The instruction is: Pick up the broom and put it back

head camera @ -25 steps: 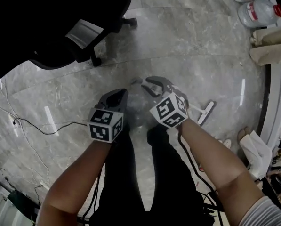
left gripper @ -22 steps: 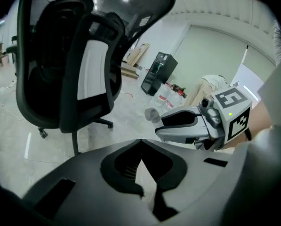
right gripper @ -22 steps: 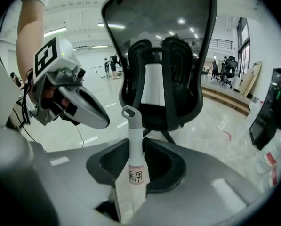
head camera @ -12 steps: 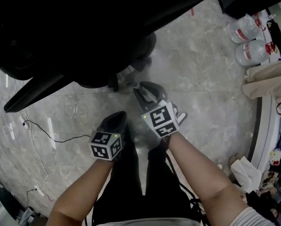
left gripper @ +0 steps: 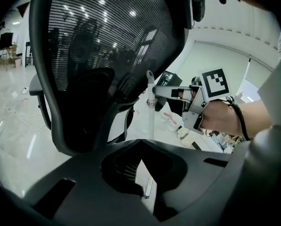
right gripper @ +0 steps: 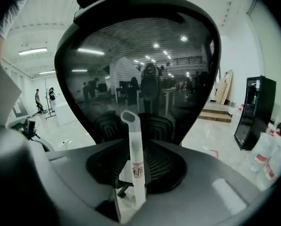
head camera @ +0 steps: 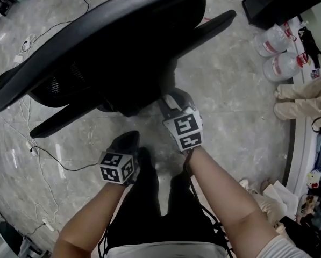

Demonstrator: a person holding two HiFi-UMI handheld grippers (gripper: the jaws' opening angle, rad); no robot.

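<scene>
The broom's white handle [right gripper: 135, 173] stands upright between my right gripper's [right gripper: 131, 206] jaws, with its looped top in front of the chair back. Those jaws are opening slightly, but their pads still hold the handle. In the left gripper view the handle [left gripper: 150, 112] rises from the notch of my left gripper [left gripper: 145, 173], which is shut on it lower down. My right gripper [left gripper: 154, 92] grips it higher up. In the head view the left gripper [head camera: 129, 141] and right gripper [head camera: 168, 104] sit close together below the chair. The handle and the broom head are hidden there.
A black mesh office chair [head camera: 122, 52] stands right in front of both grippers. Large water bottles [head camera: 276, 58] and a black box [head camera: 278, 1] are at the right. Thin cables [head camera: 52, 155] lie on the marble floor at the left. A black cabinet [right gripper: 255, 112] stands far right.
Both grippers have risen together toward the chair, which now fills the top of the head view. The white piece on the floor by my right hand is out of sight.
</scene>
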